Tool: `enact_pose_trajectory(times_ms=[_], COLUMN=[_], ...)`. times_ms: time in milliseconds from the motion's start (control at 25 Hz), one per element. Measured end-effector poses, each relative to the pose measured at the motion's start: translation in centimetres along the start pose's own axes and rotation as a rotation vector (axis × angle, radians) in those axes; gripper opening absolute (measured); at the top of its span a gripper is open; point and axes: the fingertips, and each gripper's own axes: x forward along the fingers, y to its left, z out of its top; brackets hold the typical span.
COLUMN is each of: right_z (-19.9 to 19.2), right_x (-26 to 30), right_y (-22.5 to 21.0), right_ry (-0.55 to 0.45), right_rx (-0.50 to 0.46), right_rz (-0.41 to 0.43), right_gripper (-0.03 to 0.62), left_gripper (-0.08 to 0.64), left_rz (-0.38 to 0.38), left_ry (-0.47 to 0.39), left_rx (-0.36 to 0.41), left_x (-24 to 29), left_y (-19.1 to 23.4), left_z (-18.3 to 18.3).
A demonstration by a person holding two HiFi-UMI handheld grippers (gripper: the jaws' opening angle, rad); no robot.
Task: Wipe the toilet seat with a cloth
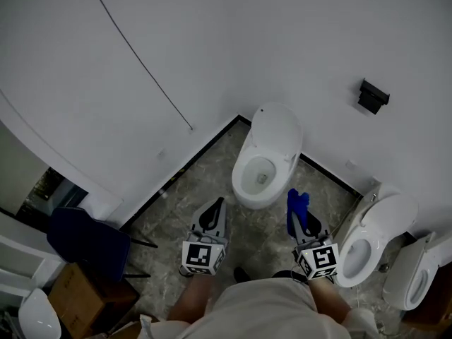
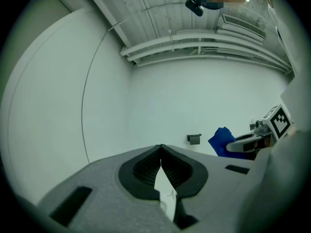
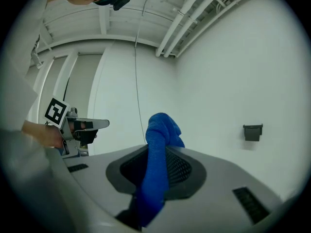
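A white toilet (image 1: 265,157) with its lid up stands on the grey floor ahead of me, seat ring and bowl exposed. A blue cloth (image 1: 297,205) sticks up from my right gripper (image 1: 302,221), whose jaws are shut on it; in the right gripper view the blue cloth (image 3: 158,154) rises between the jaws of the right gripper (image 3: 158,171). My left gripper (image 1: 212,214) is held level to the left of the bowl, shut with nothing in it. The left gripper (image 2: 160,159) points at the bare white wall, tips touching. Both grippers hang short of the toilet.
Two more white toilets (image 1: 374,235) (image 1: 418,270) stand at the right. A black holder (image 1: 372,96) is fixed to the wall. A dark blue chair (image 1: 88,239) and a cardboard box (image 1: 78,288) sit at the left, beside a curved white wall (image 1: 106,119).
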Motion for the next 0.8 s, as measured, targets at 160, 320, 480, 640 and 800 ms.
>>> enact_pose_trajectory(times_ms=[160,320,480,640,800], right_z=[0.1,0.0,0.0,0.6,1.7], right_x=[3.4,6.5,9.7,12.1,14.1], right_y=[-1.5,-4.2,-7.1,-10.1,-12.7], right_ry=[0.007,0.0,-0.013,-0.02,-0.044], right_rx=[-0.003,0.011,0.034,0.022,0.023], right_rz=[-0.012,0.007,0.051,0.109,0.121], right_gripper=[0.066,0.067,0.067,0.066,0.066], left_gripper=[0.008,0.008,0.008,0.008,0.008], left_rz=[-0.012,-0.004,0.04,0.1,0.142], left_ry=[0.02,0.042,0.034,0.016,0.014], left_rx=[-0.012,-0.004,0.022,0.029,0.014], left_x=[2.9,6.5,10.0,12.9,15.4], left_y=[1.6,1.9,2.2,2.0,2.4], left_z=[-1.1,-2.0,-1.5,-0.7,-0.5])
